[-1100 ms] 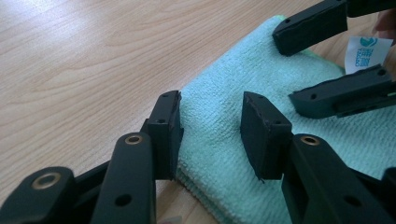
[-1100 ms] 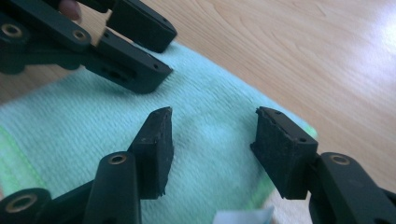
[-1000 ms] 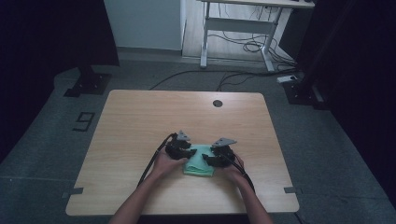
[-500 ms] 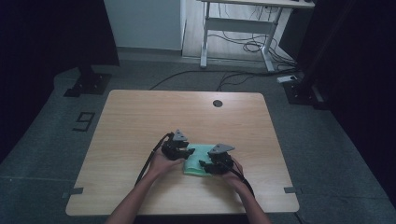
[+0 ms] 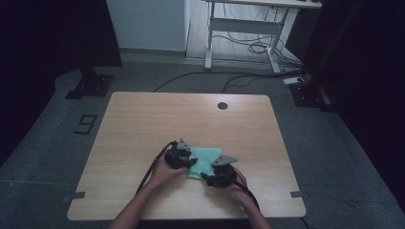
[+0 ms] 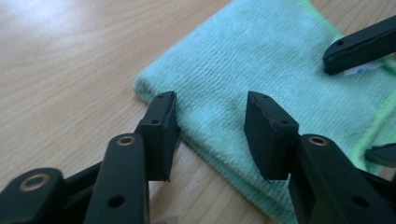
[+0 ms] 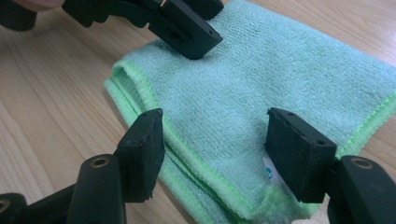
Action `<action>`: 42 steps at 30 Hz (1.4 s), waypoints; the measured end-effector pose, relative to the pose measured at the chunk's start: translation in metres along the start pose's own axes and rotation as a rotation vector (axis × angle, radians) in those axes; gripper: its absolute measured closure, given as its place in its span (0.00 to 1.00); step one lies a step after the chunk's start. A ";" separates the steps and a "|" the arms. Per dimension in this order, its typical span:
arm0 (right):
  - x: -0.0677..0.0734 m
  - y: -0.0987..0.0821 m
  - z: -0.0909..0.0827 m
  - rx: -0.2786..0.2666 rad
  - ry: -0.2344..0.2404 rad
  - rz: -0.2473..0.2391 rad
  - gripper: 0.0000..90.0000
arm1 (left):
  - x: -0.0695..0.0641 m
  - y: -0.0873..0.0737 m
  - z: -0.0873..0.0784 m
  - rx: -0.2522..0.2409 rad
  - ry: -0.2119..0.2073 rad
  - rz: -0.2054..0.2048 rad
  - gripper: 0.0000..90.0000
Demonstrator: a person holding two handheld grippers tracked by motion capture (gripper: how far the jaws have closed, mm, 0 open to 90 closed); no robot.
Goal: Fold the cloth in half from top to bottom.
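High view, cloth: a folded green cloth (image 5: 206, 161) lies flat on the wooden table (image 5: 143, 124), toward your edge of it.
High view, left gripper: your left gripper (image 5: 187, 161) sits at the cloth's left edge, its tip over the fabric.
High view, right gripper: your right gripper (image 5: 208, 177) sits at the cloth's near right corner, close to your left gripper.
High view, grommet: a dark round grommet (image 5: 222, 105) is set in the table well beyond the cloth, near the far edge.
Left gripper view, jaws: your left gripper (image 6: 212, 126) stands partly apart and has just been opening; the cloth's (image 6: 261, 79) folded edge lies under and between the jaws, and the pads do not press it.
Left gripper view, other tool: one jaw of your right gripper reaches in over the cloth's far side.
Right gripper view, jaws: your right gripper (image 7: 219, 149) stands apart and has just been opening; the cloth (image 7: 252, 88) with its bright green hem lies between the jaws, unclamped.
Right gripper view, label: a small white label (image 7: 271, 172) shows on the cloth beside the right-hand jaw.
Right gripper view, other tool: your left gripper's jaw rests over the cloth's far corner.
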State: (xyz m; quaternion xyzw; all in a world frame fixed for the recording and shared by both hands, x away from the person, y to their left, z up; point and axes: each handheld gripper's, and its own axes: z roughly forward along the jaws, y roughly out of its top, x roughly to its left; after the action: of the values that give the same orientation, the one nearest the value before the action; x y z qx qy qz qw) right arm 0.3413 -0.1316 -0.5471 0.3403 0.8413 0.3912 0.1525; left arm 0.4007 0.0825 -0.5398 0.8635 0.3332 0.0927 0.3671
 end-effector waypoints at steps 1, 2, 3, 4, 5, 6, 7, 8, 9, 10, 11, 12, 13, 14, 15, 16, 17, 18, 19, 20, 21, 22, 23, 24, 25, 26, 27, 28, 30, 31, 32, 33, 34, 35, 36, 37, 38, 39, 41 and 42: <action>0.002 0.000 0.001 0.004 -0.014 -0.010 0.42 | 0.001 -0.001 0.000 -0.005 -0.007 -0.014 0.59; 0.002 0.000 0.001 0.004 -0.014 -0.010 0.42 | 0.003 -0.002 0.001 -0.011 -0.016 -0.031 0.59; 0.003 0.000 0.002 0.008 -0.026 -0.017 0.42 | 0.003 -0.002 0.001 -0.014 -0.018 -0.035 0.59; 0.003 0.000 0.002 0.009 -0.026 -0.017 0.42 | 0.003 -0.002 0.002 -0.012 -0.014 -0.034 0.59; 0.003 0.000 0.003 0.011 -0.024 -0.018 0.42 | 0.003 -0.002 0.002 -0.012 -0.014 -0.034 0.59; 0.001 0.000 0.003 0.009 -0.020 -0.020 0.42 | 0.003 0.000 0.003 -0.008 -0.007 -0.022 0.59; 0.000 0.001 0.004 0.009 -0.016 -0.015 0.42 | 0.003 0.001 0.004 -0.008 -0.004 -0.020 0.59; -0.001 0.001 0.004 0.008 -0.012 -0.014 0.42 | 0.004 0.002 0.004 -0.006 0.000 -0.017 0.59; -0.001 0.001 0.004 0.008 -0.012 -0.014 0.42 | 0.004 0.002 0.004 -0.006 0.000 -0.017 0.59; -0.001 0.001 0.005 0.007 -0.013 -0.013 0.42 | 0.005 0.003 0.005 -0.006 0.001 -0.017 0.59; -0.004 0.002 0.006 0.005 -0.013 -0.014 0.42 | 0.007 0.004 0.006 -0.006 0.007 -0.018 0.59; -0.006 0.003 0.007 0.001 -0.010 -0.013 0.42 | 0.007 0.004 0.006 -0.006 0.007 -0.018 0.59; -0.008 0.004 0.009 -0.001 -0.008 -0.010 0.42 | 0.009 0.005 0.006 -0.008 0.014 -0.017 0.59; -0.008 0.004 0.009 -0.001 -0.008 -0.010 0.42 | 0.009 0.005 0.006 -0.008 0.014 -0.017 0.59; -0.012 0.007 0.011 0.000 0.001 -0.008 0.42 | 0.012 0.006 0.006 -0.006 0.022 -0.021 0.59; -0.013 0.008 0.013 -0.001 0.003 -0.008 0.42 | 0.013 0.007 0.007 -0.006 0.031 -0.017 0.59; -0.015 0.010 0.014 0.002 0.004 -0.010 0.42 | 0.014 0.008 0.007 -0.005 0.041 -0.015 0.59; -0.017 0.012 0.017 0.005 0.005 -0.010 0.42 | 0.016 0.010 0.008 -0.004 0.052 -0.013 0.59; -0.019 0.014 0.019 0.005 0.004 -0.007 0.42 | 0.018 0.012 0.009 -0.001 0.061 -0.011 0.59; -0.021 0.017 0.021 0.005 0.003 -0.006 0.42 | 0.021 0.014 0.010 0.002 0.070 -0.006 0.59; -0.023 0.019 0.024 0.004 0.001 -0.001 0.42 | 0.023 0.016 0.011 0.006 0.077 -0.008 0.59; -0.024 0.021 0.027 0.002 -0.002 0.003 0.42 | 0.026 0.018 0.012 0.006 0.087 -0.003 0.60; -0.026 0.023 0.029 0.002 -0.006 0.004 0.42 | 0.028 0.020 0.014 0.008 0.092 -0.008 0.60; -0.028 0.024 0.031 -0.003 -0.010 0.007 0.42 | 0.028 0.020 0.014 0.008 0.092 -0.008 0.60; -0.029 0.026 0.033 -0.005 -0.010 0.011 0.42 | 0.032 0.023 0.015 0.010 0.102 -0.012 0.60; -0.029 0.026 0.033 -0.005 -0.010 0.011 0.42 | 0.032 0.023 0.015 0.010 0.102 -0.012 0.60; -0.032 0.027 0.035 -0.008 -0.010 0.016 0.42 | 0.033 0.023 0.016 0.006 0.102 -0.018 0.60; -0.032 0.028 0.036 -0.010 -0.011 0.016 0.42 | 0.034 0.023 0.016 0.004 0.102 -0.022 0.60; -0.033 0.028 0.037 -0.012 -0.010 0.017 0.42 | 0.034 0.024 0.017 0.002 0.108 -0.020 0.60; -0.034 0.028 0.037 -0.012 -0.010 0.017 0.42 | 0.034 0.024 0.017 0.002 0.108 -0.020 0.60; -0.034 0.028 0.037 -0.012 -0.010 0.017 0.42 | 0.034 0.024 0.017 0.001 0.111 -0.017 0.60; -0.033 0.028 0.037 -0.012 -0.013 0.019 0.42 | 0.034 0.025 0.016 0.000 0.114 -0.015 0.60; -0.033 0.028 0.037 -0.014 -0.015 0.018 0.42 | 0.033 0.025 0.015 -0.003 0.117 -0.019 0.60; -0.032 0.028 0.036 -0.019 -0.015 0.018 0.42 | 0.032 0.026 0.012 -0.003 0.126 -0.012 0.60; -0.032 0.028 0.034 -0.029 -0.013 0.021 0.42 | 0.031 0.027 0.009 -0.013 0.135 -0.013 0.60; -0.033 0.028 0.032 -0.044 -0.010 0.025 0.42 | 0.029 0.029 0.003 -0.030 0.134 -0.018 0.59; -0.033 0.028 0.032 -0.044 -0.010 0.025 0.42 | 0.029 0.029 0.003 -0.030 0.134 -0.018 0.59; -0.033 0.029 0.024 -0.086 -0.005 0.040 0.42 | 0.028 0.032 -0.004 -0.051 0.132 -0.019 0.59; -0.034 0.030 0.018 -0.107 -0.005 0.040 0.42 | 0.026 0.034 -0.012 -0.073 0.125 -0.023 0.59; -0.034 0.030 0.015 -0.117 -0.008 0.041 0.42 | 0.025 0.034 -0.016 -0.082 0.119 -0.025 0.59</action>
State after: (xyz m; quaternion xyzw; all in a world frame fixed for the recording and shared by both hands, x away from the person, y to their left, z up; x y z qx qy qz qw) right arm 0.3873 -0.1326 -0.5344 0.3497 0.8093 0.4412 0.1673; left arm 0.4310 0.0904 -0.5066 0.8364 0.3612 0.1528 0.3830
